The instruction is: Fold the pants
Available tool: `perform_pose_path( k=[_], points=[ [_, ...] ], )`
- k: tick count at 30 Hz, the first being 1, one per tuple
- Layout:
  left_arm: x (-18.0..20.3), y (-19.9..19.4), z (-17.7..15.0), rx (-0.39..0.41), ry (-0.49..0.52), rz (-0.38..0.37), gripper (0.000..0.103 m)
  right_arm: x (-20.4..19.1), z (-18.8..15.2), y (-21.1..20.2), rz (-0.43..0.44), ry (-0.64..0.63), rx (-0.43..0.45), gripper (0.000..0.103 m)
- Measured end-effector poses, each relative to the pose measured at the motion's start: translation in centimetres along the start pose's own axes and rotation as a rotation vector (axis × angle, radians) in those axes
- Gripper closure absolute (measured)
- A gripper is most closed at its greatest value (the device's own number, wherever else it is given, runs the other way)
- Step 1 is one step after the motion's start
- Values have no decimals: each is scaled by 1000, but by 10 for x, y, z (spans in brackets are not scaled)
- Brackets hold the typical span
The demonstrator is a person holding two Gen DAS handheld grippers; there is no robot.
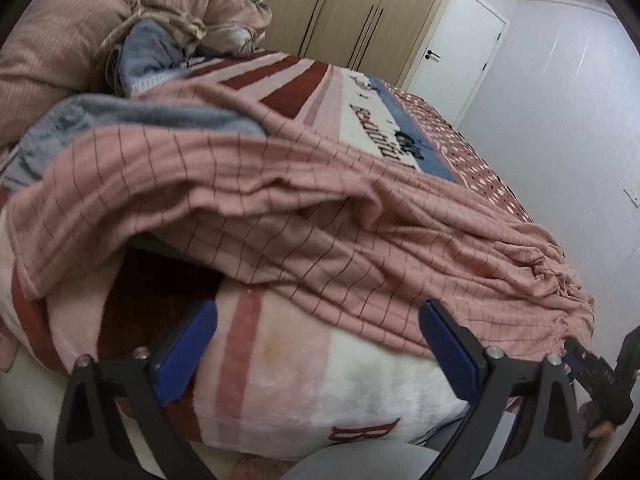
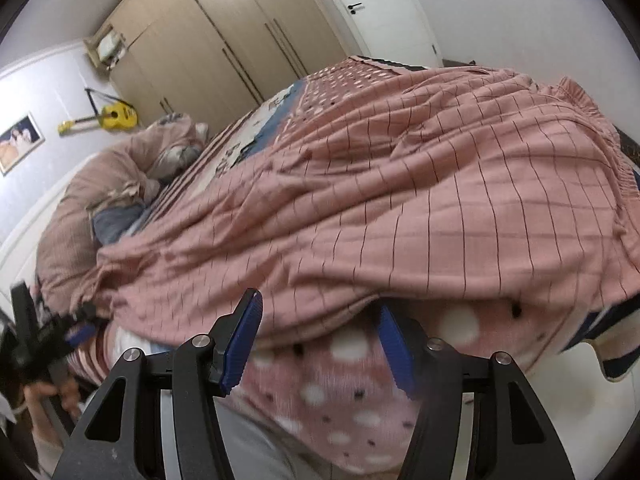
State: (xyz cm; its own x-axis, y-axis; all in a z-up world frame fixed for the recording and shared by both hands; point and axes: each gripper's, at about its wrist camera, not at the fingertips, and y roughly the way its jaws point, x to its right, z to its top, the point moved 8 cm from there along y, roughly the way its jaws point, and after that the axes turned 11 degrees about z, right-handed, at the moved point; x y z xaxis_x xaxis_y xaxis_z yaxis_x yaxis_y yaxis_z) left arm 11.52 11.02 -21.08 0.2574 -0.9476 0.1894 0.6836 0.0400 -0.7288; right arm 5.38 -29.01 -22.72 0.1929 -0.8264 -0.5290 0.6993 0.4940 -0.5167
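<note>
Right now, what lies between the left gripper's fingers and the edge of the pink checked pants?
In the left wrist view, only bare blanket lies between the left gripper and the pants hem; nothing else.

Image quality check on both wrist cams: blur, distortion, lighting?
Left wrist: heavy fisheye curvature with dark corner vignette; pink checked pants slightly motion-smeared; dim, flat indoor light. Right wrist: same distortion; dotted blanket near the lens is badly blurred, wardrobe sharper; no glare.

A yellow guitar hangs on the wall, far past the hand-held gripper, beside tall wooden closets and a white door.
</note>
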Motion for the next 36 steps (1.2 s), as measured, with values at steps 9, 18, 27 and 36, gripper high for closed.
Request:
perform_pose_path(
  k=[9,18,27,36],
  points=[
    [-3,21,2,-21,-51,-55,22,-10,21,5,-66,-48,84,96],
    [-25,23,15,5,-134,-27,74,-27,49,-17,-99,-102,215,97],
    [-30,-24,27,102,-68,11,101,-32,48,-24,-81,-132,193,97],
    [-24,-86,66,220,-11,31,101,-48,82,-35,-45,-234,185,97]
  ],
)
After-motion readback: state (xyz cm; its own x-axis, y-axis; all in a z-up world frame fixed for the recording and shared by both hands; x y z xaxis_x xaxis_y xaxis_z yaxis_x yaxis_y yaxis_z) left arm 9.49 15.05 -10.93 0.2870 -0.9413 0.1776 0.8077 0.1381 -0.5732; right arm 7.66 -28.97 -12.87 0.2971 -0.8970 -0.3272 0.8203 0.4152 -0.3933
